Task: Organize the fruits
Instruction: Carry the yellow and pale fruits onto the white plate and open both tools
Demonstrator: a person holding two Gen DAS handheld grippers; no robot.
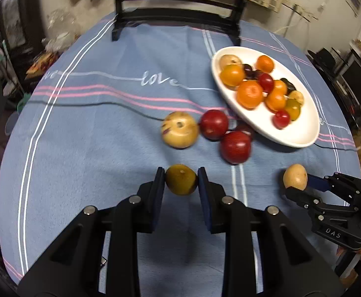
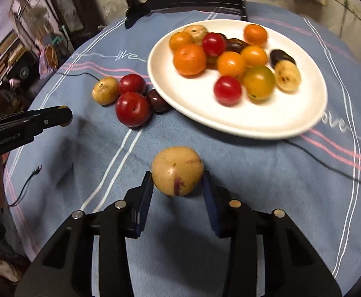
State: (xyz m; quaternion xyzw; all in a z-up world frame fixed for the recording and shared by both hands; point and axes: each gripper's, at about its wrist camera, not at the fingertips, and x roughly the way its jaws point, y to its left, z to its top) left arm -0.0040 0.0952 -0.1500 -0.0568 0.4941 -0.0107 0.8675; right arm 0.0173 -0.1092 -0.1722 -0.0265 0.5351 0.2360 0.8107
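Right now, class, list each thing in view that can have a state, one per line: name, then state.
left gripper: shut on the olive-yellow fruit
right gripper: shut on the tan fruit
white plate: holding many small fruits
two red plums: loose on the blue tablecloth, beside the plate
yellow round fruit: loose, next to the plums

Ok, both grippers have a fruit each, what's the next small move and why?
Probably carry the right gripper forward and set its tan fruit on the bare near part of the white plate. The plate lies straight ahead of it, while the left gripper, closed on the greenish-yellow fruit, sits farther away.
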